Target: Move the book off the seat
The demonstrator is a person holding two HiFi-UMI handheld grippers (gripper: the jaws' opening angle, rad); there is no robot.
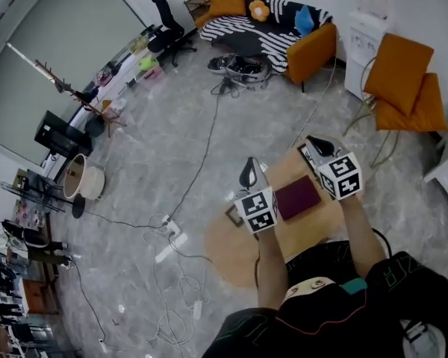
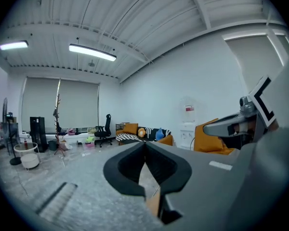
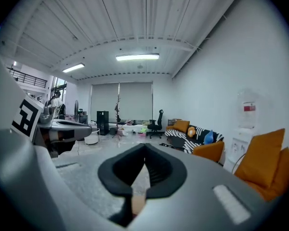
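Book [image 1: 297,198], maroon and closed, was seen lying flat on the round wooden seat [image 1: 235,253], towards its far right part. The left gripper [image 1: 248,173] was held just to the left of it, and the right gripper [image 1: 318,147] over the seat's far edge, just beyond the book's far right corner; neither was seen touching it. In the left gripper view the jaws of the left gripper [image 2: 145,148] were pressed together with nothing between them. The same was shown for the right gripper [image 3: 145,151] in its own view: jaws together, nothing held. Around the seat, a grey marbled floor [image 1: 157,148] was crossed by cables [image 1: 181,271]. Well apart, a striped sofa [image 1: 265,30] with orange sides was placed by the far wall, with orange chairs [image 1: 403,80] near the water dispenser [image 1: 367,30]
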